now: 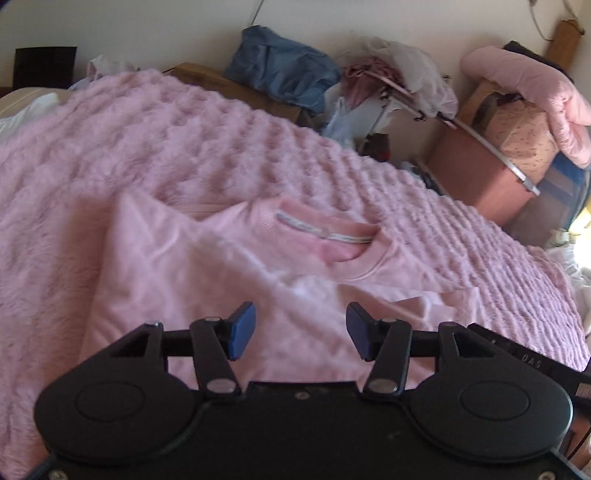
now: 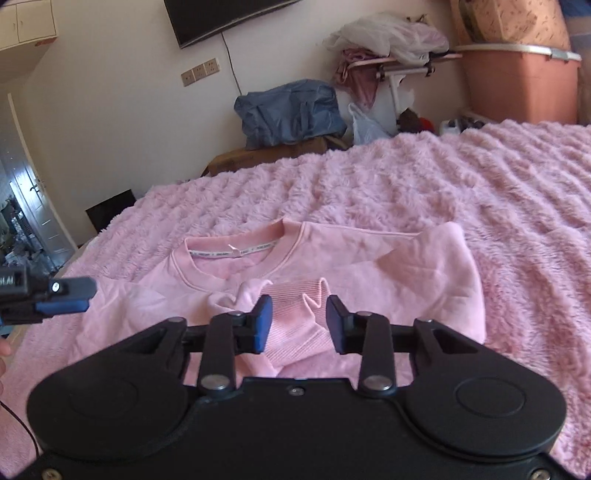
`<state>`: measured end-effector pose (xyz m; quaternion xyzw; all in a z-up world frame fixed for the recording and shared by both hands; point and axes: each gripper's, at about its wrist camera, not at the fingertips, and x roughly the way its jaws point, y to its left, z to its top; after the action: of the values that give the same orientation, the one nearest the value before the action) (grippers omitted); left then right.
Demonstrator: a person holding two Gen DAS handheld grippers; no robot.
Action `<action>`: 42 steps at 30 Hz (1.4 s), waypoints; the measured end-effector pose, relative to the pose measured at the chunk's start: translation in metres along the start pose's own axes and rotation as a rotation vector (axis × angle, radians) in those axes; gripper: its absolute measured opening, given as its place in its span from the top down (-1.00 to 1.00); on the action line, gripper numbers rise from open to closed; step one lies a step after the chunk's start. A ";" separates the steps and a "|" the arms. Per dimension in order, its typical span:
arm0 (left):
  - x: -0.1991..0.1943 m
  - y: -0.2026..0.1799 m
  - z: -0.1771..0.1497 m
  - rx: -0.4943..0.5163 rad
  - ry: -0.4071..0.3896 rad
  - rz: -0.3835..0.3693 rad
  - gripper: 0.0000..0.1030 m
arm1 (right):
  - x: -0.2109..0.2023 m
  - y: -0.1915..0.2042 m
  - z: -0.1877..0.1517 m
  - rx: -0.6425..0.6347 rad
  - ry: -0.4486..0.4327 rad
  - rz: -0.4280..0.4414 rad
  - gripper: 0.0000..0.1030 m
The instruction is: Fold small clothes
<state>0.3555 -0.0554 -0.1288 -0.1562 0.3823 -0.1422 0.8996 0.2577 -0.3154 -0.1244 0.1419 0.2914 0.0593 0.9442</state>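
A small pink sweatshirt (image 2: 369, 266) lies on the fluffy pink blanket (image 2: 406, 177), neck away from me, both sleeves folded in over the chest. Its ribbed cuff (image 2: 295, 314) lies between the fingers of my right gripper (image 2: 300, 323), which is open and just above it. In the left wrist view the sweatshirt (image 1: 177, 266) lies below my left gripper (image 1: 301, 330), which is open and empty. The left gripper also shows in the right wrist view (image 2: 70, 295) at the sweatshirt's left edge.
The blanket (image 1: 184, 140) covers the bed. Past its far edge stand a cardboard box (image 2: 269, 155) with a blue bag (image 2: 291, 110), a rack of clothes (image 2: 388, 51) and a pink bin (image 2: 517, 85). A TV (image 2: 221, 18) hangs on the wall.
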 end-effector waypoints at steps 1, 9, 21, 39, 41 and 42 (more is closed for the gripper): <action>0.004 0.010 -0.003 -0.009 0.013 0.026 -0.08 | 0.008 0.001 0.000 -0.006 0.010 0.005 0.36; 0.035 0.043 -0.027 -0.045 0.095 0.058 -0.08 | 0.044 0.007 -0.003 -0.005 0.071 0.016 0.43; 0.046 0.040 -0.033 -0.031 0.105 0.058 -0.10 | 0.005 -0.001 0.004 -0.008 -0.049 -0.041 0.89; 0.029 0.015 -0.014 0.016 0.055 0.019 -0.15 | 0.013 0.011 -0.004 -0.091 -0.080 -0.078 0.74; 0.029 0.011 -0.006 0.020 0.040 0.010 -0.15 | 0.015 0.023 0.002 -0.125 -0.075 -0.047 0.74; 0.032 0.009 -0.002 0.019 0.042 0.011 -0.15 | 0.019 0.028 0.004 -0.136 -0.067 -0.038 0.73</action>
<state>0.3766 -0.0592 -0.1545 -0.1424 0.4004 -0.1441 0.8937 0.2747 -0.2855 -0.1228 0.0738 0.2576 0.0561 0.9618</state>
